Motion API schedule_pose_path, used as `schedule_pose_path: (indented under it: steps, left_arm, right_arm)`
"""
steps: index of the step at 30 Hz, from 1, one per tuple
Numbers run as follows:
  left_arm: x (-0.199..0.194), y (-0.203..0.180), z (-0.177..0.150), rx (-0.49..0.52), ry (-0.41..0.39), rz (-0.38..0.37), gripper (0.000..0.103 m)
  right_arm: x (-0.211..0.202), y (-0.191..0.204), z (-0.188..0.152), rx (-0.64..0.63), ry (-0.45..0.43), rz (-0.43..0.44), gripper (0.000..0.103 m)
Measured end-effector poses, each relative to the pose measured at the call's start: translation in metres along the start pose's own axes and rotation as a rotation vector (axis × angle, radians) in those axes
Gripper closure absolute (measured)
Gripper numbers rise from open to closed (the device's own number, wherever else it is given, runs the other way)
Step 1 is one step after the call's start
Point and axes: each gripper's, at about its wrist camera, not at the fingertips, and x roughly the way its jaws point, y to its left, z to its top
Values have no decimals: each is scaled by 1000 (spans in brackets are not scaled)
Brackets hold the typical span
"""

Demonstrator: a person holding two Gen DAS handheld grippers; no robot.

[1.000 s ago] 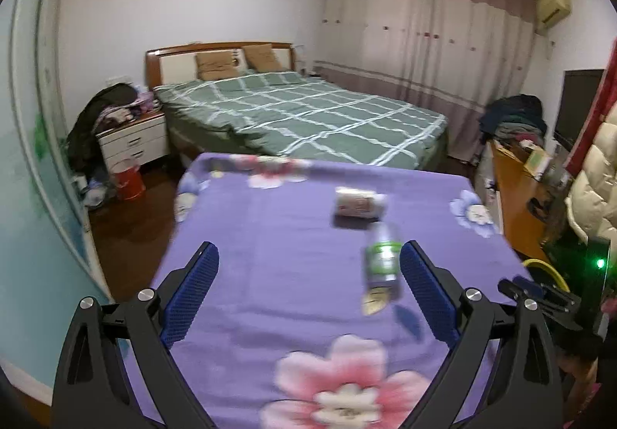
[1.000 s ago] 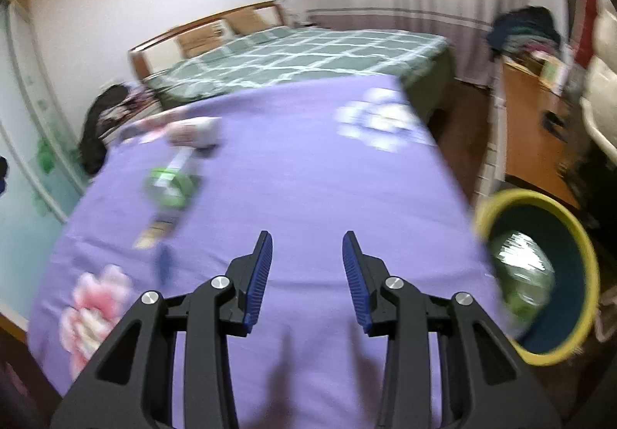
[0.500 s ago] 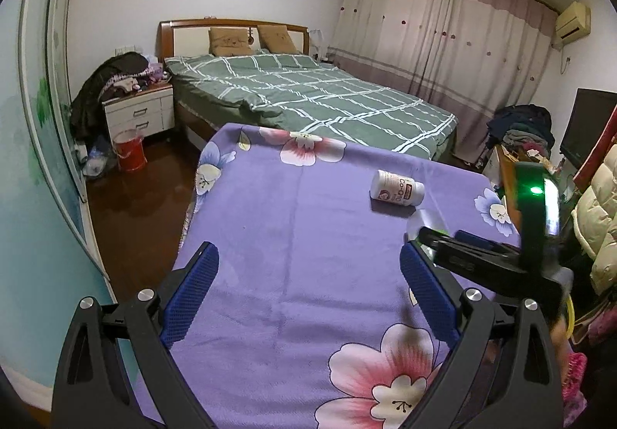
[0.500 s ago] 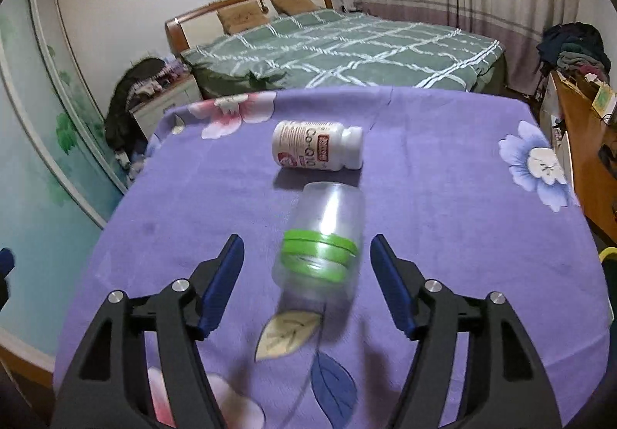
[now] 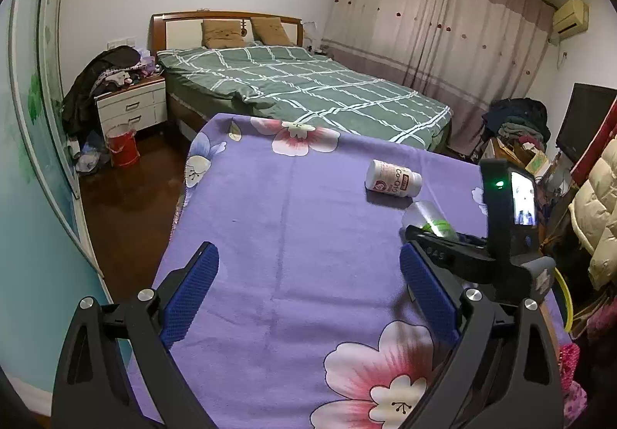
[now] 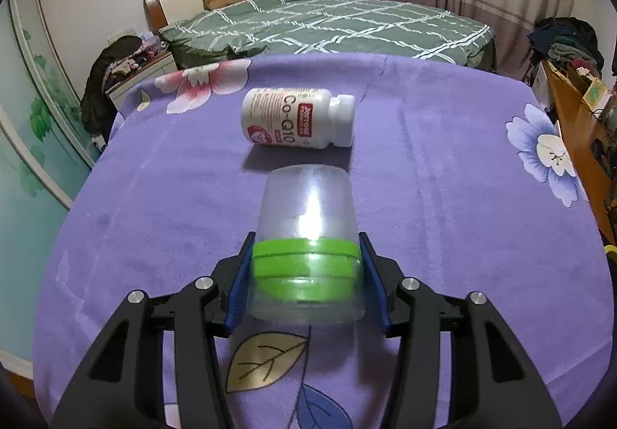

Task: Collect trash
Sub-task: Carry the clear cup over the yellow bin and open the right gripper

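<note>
So I'm closing my right gripper around the clear jar, the one with the green band, lying on its side on the purple cloth. The jaws have just been coming in and the jar is sitting right between them; the blue pads are looking flush against the green band on both sides, though I can't quite tell if they're squeezing yet or only touching. Calling it a grip, but a light one.

What I'm thinking for doing this bit well: thin clear plastic is probably going to flex and feel slippery, so I'm wanting the pads on the band where it looks stiffest, and a firm squeeze before lifting. It's round and lying down, so if I'm lifting off-centre it could roll out of the pads.

The white pill bottle is lying just beyond the jar, near but not touching, so I'm planning to come straight up rather than push forward and knock it.

My left gripper is hanging wide open over bare cloth, holding nothing. That one's free for the bottle later. No bin showing in either view right now, so I'm not sure where the drop is going
</note>
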Motion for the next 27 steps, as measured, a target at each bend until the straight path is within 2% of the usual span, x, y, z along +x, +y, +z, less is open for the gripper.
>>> schedule_pose_path:
  steps: [6, 14, 19, 23, 27]
  left_arm:
    - [4, -12, 0, 17, 5, -8, 9]
    - [18, -38, -6, 58, 41, -36, 9]
    - [27, -54, -4, 74, 52, -45, 9]
    - [38, -70, -2, 96, 67, -47, 9]
    - [56, -86, 2, 126, 88, -51, 9]
  right_arm:
    - [-27, -30, -5, 38, -36, 4, 55]
    - [-71, -107, -23, 166, -97, -33, 55]
    - [-100, -169, -42, 261, -138, -115, 55]
    - [-122, -232, -61, 374, -169, -218, 55]
    - [-129, -288, -82, 484, -162, -306, 55]
